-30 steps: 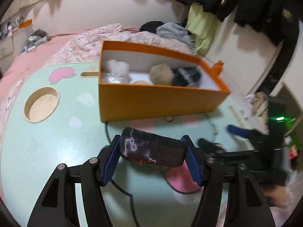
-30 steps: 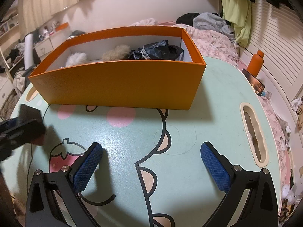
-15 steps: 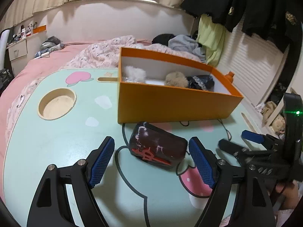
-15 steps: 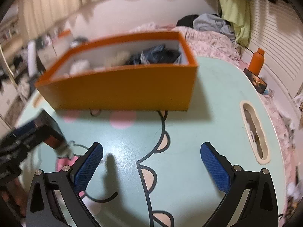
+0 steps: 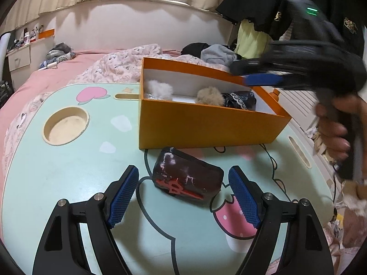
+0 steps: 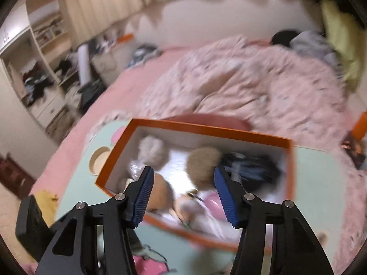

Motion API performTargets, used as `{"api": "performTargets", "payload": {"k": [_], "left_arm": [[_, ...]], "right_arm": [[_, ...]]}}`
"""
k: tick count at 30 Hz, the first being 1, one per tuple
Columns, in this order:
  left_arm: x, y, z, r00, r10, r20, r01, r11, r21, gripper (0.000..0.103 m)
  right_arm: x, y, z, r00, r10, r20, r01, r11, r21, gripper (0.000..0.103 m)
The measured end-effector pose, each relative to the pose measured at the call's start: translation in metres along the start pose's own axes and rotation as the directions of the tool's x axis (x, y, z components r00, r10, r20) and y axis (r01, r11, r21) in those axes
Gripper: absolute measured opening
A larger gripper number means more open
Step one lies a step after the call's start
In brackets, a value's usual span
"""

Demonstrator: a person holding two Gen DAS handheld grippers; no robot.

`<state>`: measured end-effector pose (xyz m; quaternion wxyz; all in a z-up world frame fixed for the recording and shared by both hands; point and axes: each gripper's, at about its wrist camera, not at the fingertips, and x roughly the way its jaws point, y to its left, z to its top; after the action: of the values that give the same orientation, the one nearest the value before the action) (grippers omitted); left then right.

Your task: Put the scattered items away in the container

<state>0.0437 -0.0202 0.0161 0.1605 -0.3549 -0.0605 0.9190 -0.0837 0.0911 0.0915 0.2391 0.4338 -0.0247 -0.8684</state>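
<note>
A dark pouch (image 5: 188,178) with red and pink marks lies on the mint table (image 5: 68,183), just in front of the orange box (image 5: 206,128). My left gripper (image 5: 182,169) is open, its blue pads either side of the pouch and clear of it. My right gripper (image 6: 183,170) hovers above the box (image 6: 206,127) with its jaws closing and nothing between them. In the left wrist view it (image 5: 252,72) shows blurred over the box's right end. The box holds a white fluffy ball (image 6: 151,149), a beige fluffy ball (image 6: 203,162) and dark lace cloth (image 6: 252,167).
A person's hand (image 5: 335,133) holds the right gripper's handle at the right. The table has a round recess (image 5: 66,126) at the left and a slot (image 5: 298,151) at the right. A pink bed (image 5: 45,75) with a rumpled quilt lies beyond the table.
My left gripper let go of the pouch, which now lies on the table, and its jaws stand wider. My right gripper rose from the table to above the box and its jaws narrowed.
</note>
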Motion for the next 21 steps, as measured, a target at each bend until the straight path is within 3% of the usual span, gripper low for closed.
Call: {"api": "performTargets", "payload": {"k": [4,9,11,13,15,17,19,21], "left_arm": [[0.001,0.000,-0.001,1.000,-0.001,-0.002,0.001,1.000,-0.002,0.081],[0.001,-0.002,-0.002,1.000,-0.003,-0.001,0.003,1.000,-0.008,0.081],[0.000,-0.002,-0.001,1.000,-0.001,0.002,0.001,1.000,-0.010,0.081],[0.000,-0.002,-0.001,1.000,-0.003,-0.002,0.003,1.000,-0.014,0.081],[0.000,-0.001,-0.001,1.000,-0.004,-0.003,0.004,1.000,-0.023,0.081],[-0.001,0.000,-0.001,1.000,-0.005,0.001,0.005,1.000,-0.031,0.081],[-0.001,0.000,-0.001,1.000,-0.009,0.001,0.009,0.999,-0.038,0.081],[-0.001,-0.001,-0.001,1.000,-0.008,0.001,0.008,0.999,-0.041,0.081]], "right_arm": [[0.046,-0.002,0.019,0.990,-0.087,-0.112,0.086,0.996,-0.010,0.049],[0.085,-0.012,0.011,0.963,-0.085,-0.254,0.082,0.996,-0.022,0.048],[0.084,-0.014,0.012,0.963,-0.095,-0.252,0.090,0.995,-0.032,0.031],[0.074,-0.021,0.014,0.973,-0.034,-0.228,0.039,0.999,0.019,0.030],[0.049,-0.022,0.012,0.990,0.048,-0.133,-0.042,0.998,0.050,0.030],[0.019,-0.017,0.009,0.997,0.075,-0.028,-0.074,0.996,0.041,0.030],[-0.024,-0.008,-0.005,0.989,0.126,0.079,-0.127,0.992,0.015,0.030],[-0.054,0.001,-0.027,0.978,0.162,0.132,-0.161,0.987,-0.015,0.030]]}}
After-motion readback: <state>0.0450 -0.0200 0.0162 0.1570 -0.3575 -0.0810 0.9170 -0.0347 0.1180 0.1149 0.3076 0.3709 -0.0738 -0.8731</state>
